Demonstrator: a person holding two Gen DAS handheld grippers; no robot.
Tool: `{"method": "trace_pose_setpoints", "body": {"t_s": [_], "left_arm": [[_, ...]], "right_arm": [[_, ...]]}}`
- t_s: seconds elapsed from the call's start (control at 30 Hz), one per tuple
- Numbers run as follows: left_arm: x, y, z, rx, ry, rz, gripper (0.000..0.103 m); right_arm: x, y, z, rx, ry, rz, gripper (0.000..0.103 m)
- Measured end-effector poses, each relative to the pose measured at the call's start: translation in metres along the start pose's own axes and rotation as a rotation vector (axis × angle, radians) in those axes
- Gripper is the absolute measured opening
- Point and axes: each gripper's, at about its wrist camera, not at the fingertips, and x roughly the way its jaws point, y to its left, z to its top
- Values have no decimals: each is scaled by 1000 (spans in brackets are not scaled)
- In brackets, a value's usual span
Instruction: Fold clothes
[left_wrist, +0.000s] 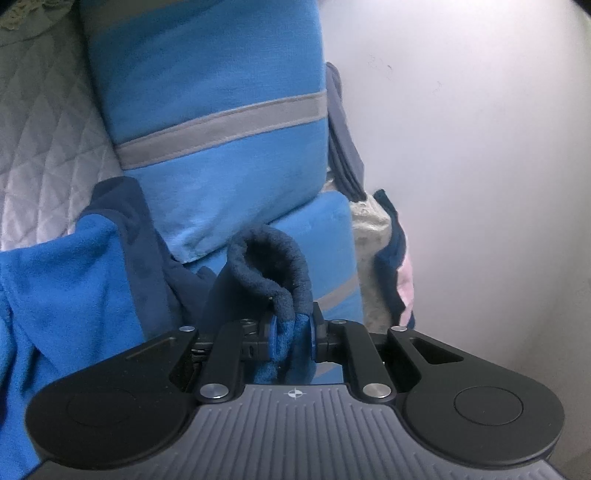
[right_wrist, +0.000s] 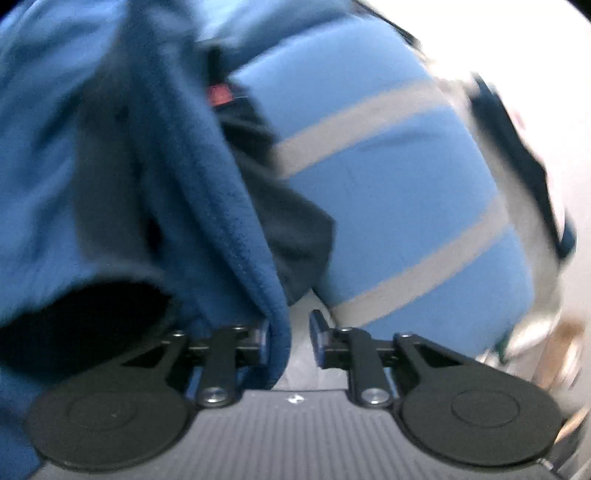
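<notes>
A blue fleece garment (left_wrist: 55, 280) with a dark navy lining hangs at the left of the left wrist view. My left gripper (left_wrist: 291, 332) is shut on a bunched fold of it, and a navy cuff (left_wrist: 269, 262) curls up above the pads. In the right wrist view the same fleece (right_wrist: 110, 166) drapes over the left half, blurred. Its edge hangs between the fingers of my right gripper (right_wrist: 290, 338), against the left pad (right_wrist: 264, 338). A gap shows beside the right pad (right_wrist: 317, 332), so this gripper is open.
Blue cushions with grey stripes (left_wrist: 221, 110) stand stacked behind the garment, also in the right wrist view (right_wrist: 388, 184). A quilted grey cover (left_wrist: 40, 147) lies at the left. More dark clothes (left_wrist: 347, 147) hang by a pale wall (left_wrist: 480, 147) at the right.
</notes>
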Motion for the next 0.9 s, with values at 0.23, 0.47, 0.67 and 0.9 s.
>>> {"method": "trace_pose_setpoints", "body": {"t_s": [0.23, 0.47, 0.67, 0.9], "left_arm": [[6, -18, -11, 127, 98, -45, 15], [-6, 18, -19, 233, 207, 320, 15], [-12, 43, -18, 223, 249, 412, 16], [-8, 37, -15, 167, 185, 295, 16]], "right_arm": [[-5, -53, -12, 447, 48, 74, 37], [-7, -14, -28, 312, 106, 117, 46], [-30, -18, -34, 373, 104, 112, 76], [-36, -40, -45, 937, 106, 530, 77]]}}
